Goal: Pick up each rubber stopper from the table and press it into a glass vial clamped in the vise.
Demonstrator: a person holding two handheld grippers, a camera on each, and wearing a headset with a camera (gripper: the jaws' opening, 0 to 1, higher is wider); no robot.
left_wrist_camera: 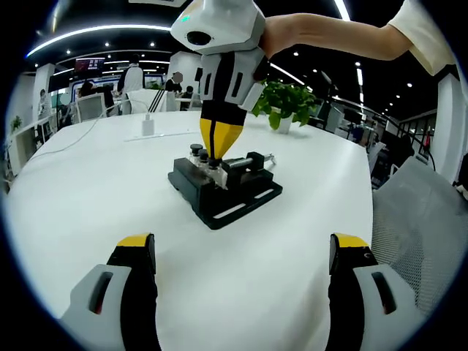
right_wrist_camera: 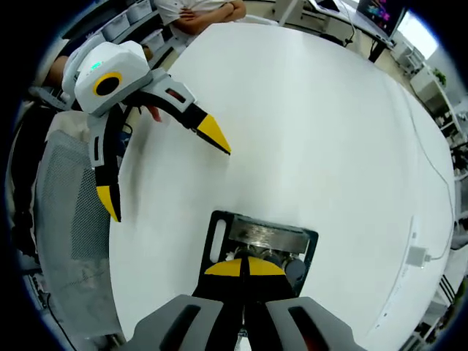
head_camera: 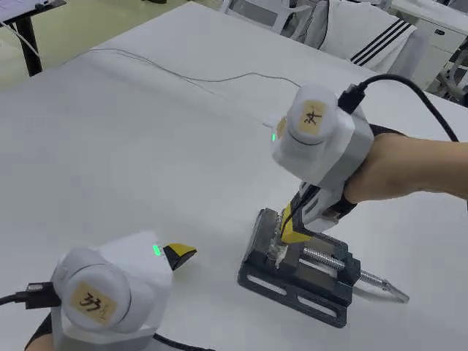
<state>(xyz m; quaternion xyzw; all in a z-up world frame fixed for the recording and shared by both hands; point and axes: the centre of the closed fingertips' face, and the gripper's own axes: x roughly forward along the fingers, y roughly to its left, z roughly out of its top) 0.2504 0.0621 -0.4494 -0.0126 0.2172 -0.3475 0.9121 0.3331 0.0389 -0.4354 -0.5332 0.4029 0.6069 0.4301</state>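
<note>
Head view: the right gripper [head_camera: 291,232] points steeply down, held by a bare forearm [head_camera: 413,170]. Its yellow tips are at the top of the glass vials [head_camera: 276,252], which stand clamped in the black vise [head_camera: 307,281]. The vise sits on the white table [head_camera: 131,153] with its screw handle pointing to the right. The left gripper [head_camera: 178,255] is low at the near left, well apart from the vise. I can see one of its yellow-and-black tips, and it hovers over bare table. A thin cable [head_camera: 183,77] trails across the far side.

Left gripper view: my own jaws are spread wide, one yellow tip at either side, with nothing between them. Straight ahead is the vise [left_wrist_camera: 223,189]. The right gripper [left_wrist_camera: 216,142] comes down onto it from above, tips pinched to a point on the front vial. Just left of those tips, two more vials each carry a dark rubber stopper [left_wrist_camera: 196,149]. There is a dark spot right under the tips, probably a stopper, but I cannot tell whether it is pinched or only touched. A potted plant [left_wrist_camera: 287,102] stands at the far edge of the table.

Right gripper view: my own jaws are clenched, the yellow tips meeting along a thin seam directly over the vise [right_wrist_camera: 262,235]. The dark top of a stoppered vial [right_wrist_camera: 295,272] shows just right of the tips. The left gripper [right_wrist_camera: 162,168] is at the upper left, jaws splayed and holding nothing, away from the vise.
</note>
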